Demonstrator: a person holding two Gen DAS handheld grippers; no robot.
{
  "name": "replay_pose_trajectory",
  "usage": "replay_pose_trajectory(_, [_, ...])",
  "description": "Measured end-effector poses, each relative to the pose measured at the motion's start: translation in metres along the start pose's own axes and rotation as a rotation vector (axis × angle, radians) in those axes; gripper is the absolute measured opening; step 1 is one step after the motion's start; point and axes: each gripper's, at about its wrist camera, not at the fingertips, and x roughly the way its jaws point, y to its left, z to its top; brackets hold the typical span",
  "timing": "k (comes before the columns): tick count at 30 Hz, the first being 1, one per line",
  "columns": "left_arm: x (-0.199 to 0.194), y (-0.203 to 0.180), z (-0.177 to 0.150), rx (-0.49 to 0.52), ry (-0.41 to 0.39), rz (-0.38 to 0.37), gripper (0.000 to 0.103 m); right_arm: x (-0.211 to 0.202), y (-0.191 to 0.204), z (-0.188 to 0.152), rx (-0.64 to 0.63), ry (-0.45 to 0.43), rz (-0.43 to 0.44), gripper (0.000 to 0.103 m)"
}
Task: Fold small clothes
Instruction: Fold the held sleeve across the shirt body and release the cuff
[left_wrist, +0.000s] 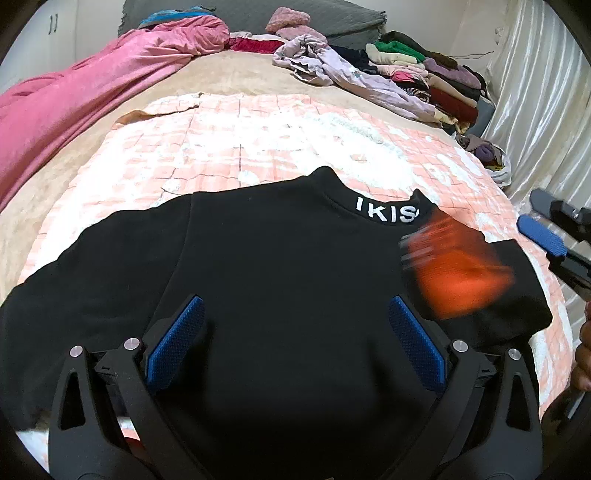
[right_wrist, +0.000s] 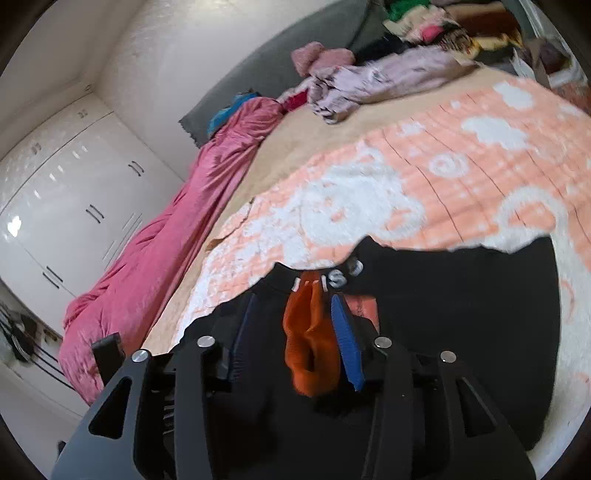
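Observation:
A black top (left_wrist: 280, 266) with white collar letters lies spread on the orange-and-white blanket (left_wrist: 258, 140). My left gripper (left_wrist: 295, 332) is open, low over the top's middle, holding nothing. A blurred orange patch (left_wrist: 461, 269) shows on the top's right sleeve. In the right wrist view the black top (right_wrist: 461, 314) lies under my right gripper (right_wrist: 291, 339). An orange piece (right_wrist: 310, 343) sits between its blue pads (right_wrist: 347, 343), with a gap on the left side. The right gripper's pad also shows at the right edge of the left wrist view (left_wrist: 543, 236).
A pile of mixed clothes (left_wrist: 417, 77) lies at the bed's far right, with a lilac garment (left_wrist: 343, 70) beside it. A pink duvet (left_wrist: 92, 96) runs along the left side. White wardrobe doors (right_wrist: 66, 206) stand past the bed. A curtain (left_wrist: 535, 92) hangs on the right.

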Motion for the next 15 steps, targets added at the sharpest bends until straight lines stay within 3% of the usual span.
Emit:
replay_pose_trajectory(4, [-0.001, -0.003, -0.002, -0.004, -0.006, -0.042, 0.094, -0.003, 0.003, -0.001, -0.038, -0.020, -0.049, 0.048])
replay_pose_trajectory(9, [-0.002, -0.019, -0.007, 0.009, -0.014, -0.139, 0.092, -0.014, -0.024, -0.007, -0.035, -0.029, -0.154, 0.052])
replay_pose_trajectory(15, [0.015, -0.034, -0.011, -0.004, 0.035, -0.193, 0.064, -0.036, -0.057, -0.022, -0.013, -0.056, -0.246, 0.054])
